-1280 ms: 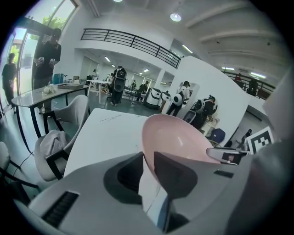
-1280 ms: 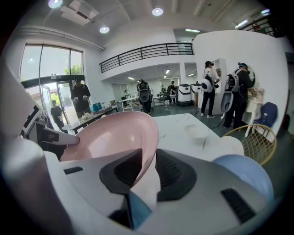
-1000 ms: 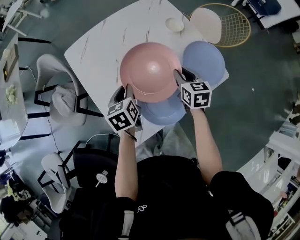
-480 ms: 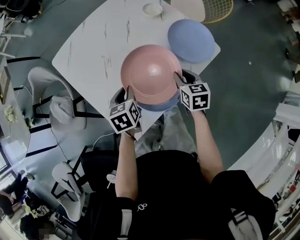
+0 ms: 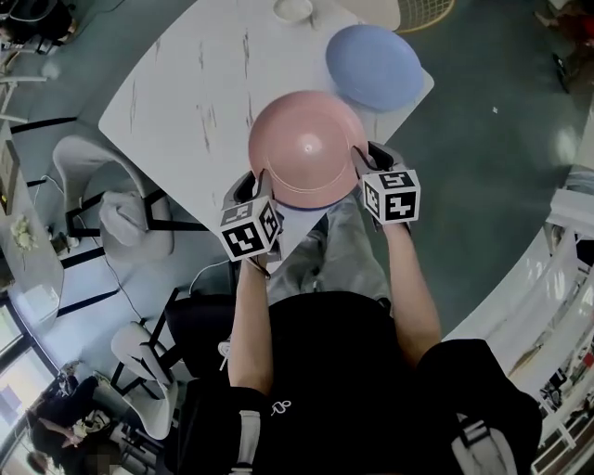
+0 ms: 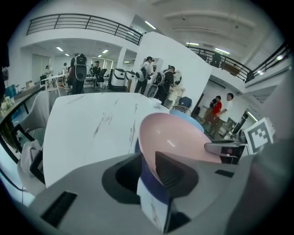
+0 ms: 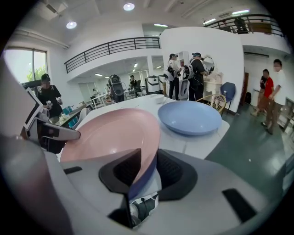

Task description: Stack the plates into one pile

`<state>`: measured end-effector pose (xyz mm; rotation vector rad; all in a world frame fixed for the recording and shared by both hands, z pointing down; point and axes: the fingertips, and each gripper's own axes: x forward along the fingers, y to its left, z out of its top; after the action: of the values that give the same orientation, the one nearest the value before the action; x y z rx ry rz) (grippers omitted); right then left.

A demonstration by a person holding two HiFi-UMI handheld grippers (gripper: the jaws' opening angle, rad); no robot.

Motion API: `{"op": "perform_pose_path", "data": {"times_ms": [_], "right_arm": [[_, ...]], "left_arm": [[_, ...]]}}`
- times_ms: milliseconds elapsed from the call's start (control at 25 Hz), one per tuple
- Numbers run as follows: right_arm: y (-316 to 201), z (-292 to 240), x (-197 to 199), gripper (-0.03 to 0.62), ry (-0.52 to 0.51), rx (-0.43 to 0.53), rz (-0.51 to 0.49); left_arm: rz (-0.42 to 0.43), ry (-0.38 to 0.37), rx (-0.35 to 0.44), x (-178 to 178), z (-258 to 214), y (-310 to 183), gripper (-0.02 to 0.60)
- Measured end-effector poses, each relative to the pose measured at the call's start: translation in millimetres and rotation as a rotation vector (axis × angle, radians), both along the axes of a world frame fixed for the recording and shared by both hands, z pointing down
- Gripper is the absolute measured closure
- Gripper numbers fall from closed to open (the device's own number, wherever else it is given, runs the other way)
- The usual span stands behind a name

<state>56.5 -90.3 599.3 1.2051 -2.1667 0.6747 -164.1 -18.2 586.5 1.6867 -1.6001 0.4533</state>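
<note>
White veined table with three things resting on its top
The tabletop is pale with thin dark streaks and rounded corners. A light blue plate sits alone by the far right corner, and a small white dish lies near the far edge, well apart from it. At the near edge a darker blue plate lies flat on the surface, carrying a pink plate that covers all but its rim; the wide left part is bare
</note>
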Motion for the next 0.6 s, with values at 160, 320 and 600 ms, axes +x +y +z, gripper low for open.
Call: {"op": "perform_pose_path", "data": {"times_ms": [160, 320, 600], "right_arm": [[5.7, 9.4, 6.8, 0.473, -0.005, -0.019, 0.025], [4.9, 13.0, 17.7, 0.438, 0.039, 0.006, 0.058], [3.8, 11.3, 18.0, 0.428, 0.018, -0.01, 0.056]], "left_arm": [[0.007, 0.013, -0.01, 1.5, 7.1, 1.9, 0.468], [-0.023, -0.001, 0.008, -9.8, 5.3, 3.0, 0.442], [-0.066, 0.019, 0.014, -20.2, 3.8, 7.7, 0.442]]}}
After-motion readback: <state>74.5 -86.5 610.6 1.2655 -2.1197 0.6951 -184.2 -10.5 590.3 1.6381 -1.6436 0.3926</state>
